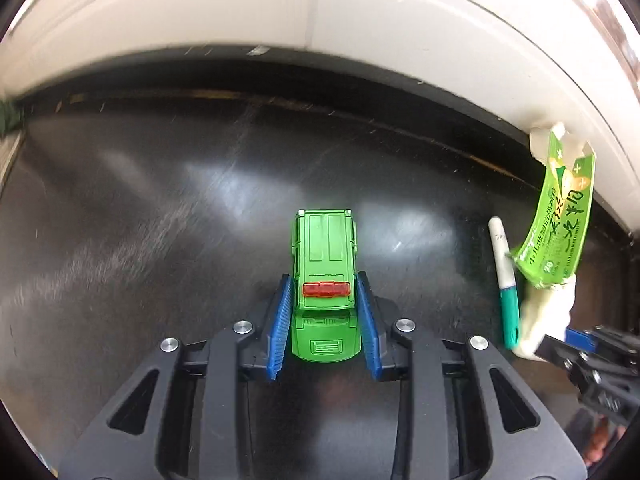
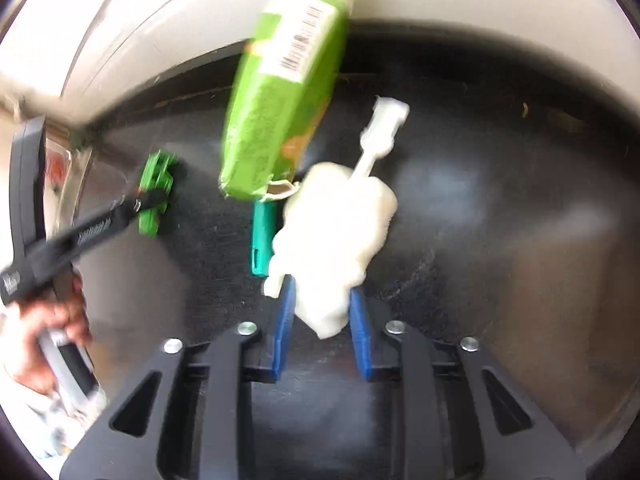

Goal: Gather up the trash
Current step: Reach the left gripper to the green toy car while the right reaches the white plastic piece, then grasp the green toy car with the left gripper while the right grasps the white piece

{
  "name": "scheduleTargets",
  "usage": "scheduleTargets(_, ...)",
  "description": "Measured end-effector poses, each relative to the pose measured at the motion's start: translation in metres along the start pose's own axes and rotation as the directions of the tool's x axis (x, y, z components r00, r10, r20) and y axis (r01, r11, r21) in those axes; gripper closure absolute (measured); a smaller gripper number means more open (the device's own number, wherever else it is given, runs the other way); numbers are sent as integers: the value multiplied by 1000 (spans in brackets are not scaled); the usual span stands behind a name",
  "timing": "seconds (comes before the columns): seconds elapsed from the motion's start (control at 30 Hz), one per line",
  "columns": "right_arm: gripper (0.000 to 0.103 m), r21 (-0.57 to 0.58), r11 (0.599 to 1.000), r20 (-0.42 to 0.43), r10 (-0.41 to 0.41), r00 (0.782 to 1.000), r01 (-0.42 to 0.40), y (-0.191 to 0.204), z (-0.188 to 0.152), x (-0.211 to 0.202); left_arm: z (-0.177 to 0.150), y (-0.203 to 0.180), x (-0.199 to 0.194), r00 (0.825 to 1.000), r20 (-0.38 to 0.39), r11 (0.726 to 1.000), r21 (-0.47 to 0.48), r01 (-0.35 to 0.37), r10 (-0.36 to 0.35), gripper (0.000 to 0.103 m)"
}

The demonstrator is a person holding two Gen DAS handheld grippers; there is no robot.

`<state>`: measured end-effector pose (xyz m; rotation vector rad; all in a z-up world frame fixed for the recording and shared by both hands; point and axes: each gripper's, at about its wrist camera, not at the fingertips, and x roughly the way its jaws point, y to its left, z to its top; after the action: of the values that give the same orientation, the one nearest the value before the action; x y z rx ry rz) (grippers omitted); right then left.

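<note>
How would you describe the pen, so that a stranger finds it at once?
Look on the dark table, near its white edge. Beside the crumpled white tissue and the green box lies the pen. It alone is thin and straight, with a white body and a teal cap.

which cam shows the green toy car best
The left wrist view: the green toy car sits sharp and centred between the left gripper's blue pads, roof up. The right wrist view shows only a small, blurred piece at left.
</note>
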<state>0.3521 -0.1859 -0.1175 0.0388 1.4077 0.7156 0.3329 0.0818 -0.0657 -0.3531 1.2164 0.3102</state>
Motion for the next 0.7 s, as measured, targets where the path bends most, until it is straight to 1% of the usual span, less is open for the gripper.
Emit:
scheduleTargets(0.03, 84, -6, 1000, 1, -3, 1000, 3, 2, 0, 0, -5, 3, -2, 1000, -3, 1000, -11, 1, -1, 72)
scheduleTargets(0.1, 88, -40, 999, 16, -26, 1000, 27, 9, -3, -6, -13, 9, -10, 1000, 6, 999, -33, 3, -3, 73)
scheduleTargets(0.2, 88, -42, 998, 60, -42, 997, 44, 14, -12, -22, -27, 19, -27, 1000, 11, 997, -80, 23, -22, 73)
scheduleTargets(0.3, 88, -55, 996, 111, -64, 992, 71, 18, -15, -41, -44, 21, -43, 999, 30, 996, -83, 24, -21, 72)
scheduleTargets(0.43, 88, -50, 995, 195, -74, 978, 85, 28, -22, -71, -62, 39, -65, 998, 62, 993, -112, 37, -30, 72)
scheduleTargets(0.47, 88, -45, 995, 227, -75, 971, 87, 27, -22, -83, -65, 48, -72, 997, 64, 992, -120, 45, -37, 72)
scheduleTargets(0.53, 88, -35, 996, 267, -70, 961, 83, 28, -21, -98, -76, 51, -81, 996, 69, 988, -137, 66, -57, 72)
scheduleTargets(0.6, 88, -44, 996, 279, -57, 959, 72, 31, -21, -110, -90, 51, -89, 996, 76, 987, -148, 67, -56, 72)
scheduleTargets(0.7, 88, -83, 995, 266, -39, 963, 63, 45, -25, -109, -100, 59, -98, 995, 83, 983, -170, 66, -53, 72)
